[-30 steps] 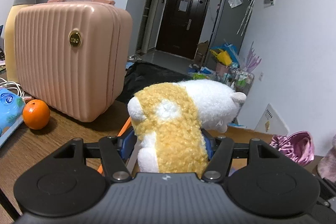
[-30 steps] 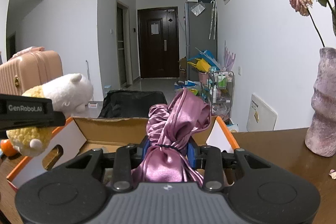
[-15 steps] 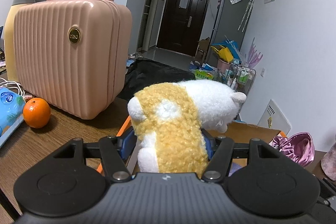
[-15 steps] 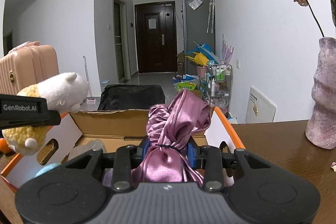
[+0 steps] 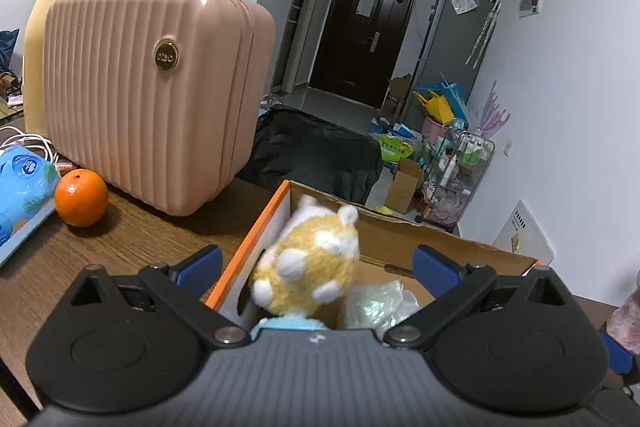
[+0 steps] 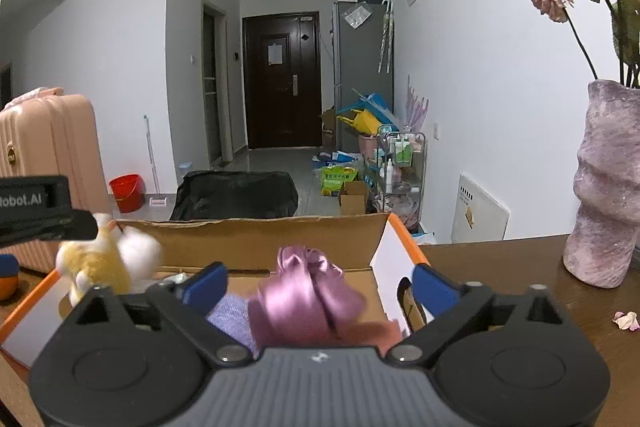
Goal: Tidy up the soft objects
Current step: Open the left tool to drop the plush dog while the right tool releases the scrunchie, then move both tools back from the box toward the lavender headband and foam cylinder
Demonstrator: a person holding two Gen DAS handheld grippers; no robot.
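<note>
Opening: left hand-held gripper point(image 5: 316, 263) | right hand-held gripper point(image 6: 320, 281) | both released | 1 plush toy point(image 5: 308, 267) | 1 satin cloth point(image 6: 308, 291) | 1 box point(image 6: 256, 239)

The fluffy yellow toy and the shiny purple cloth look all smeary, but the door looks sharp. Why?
Left wrist view: the yellow toy is motion-blurred, dropping into the box between opening tongs. Right wrist view: the purple cloth smears likewise; the door stays crisp, walls bowed by fisheye.

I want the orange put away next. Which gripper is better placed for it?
Left, probably. The orange sits just left of the left gripper, whose jaws are opening.
</note>
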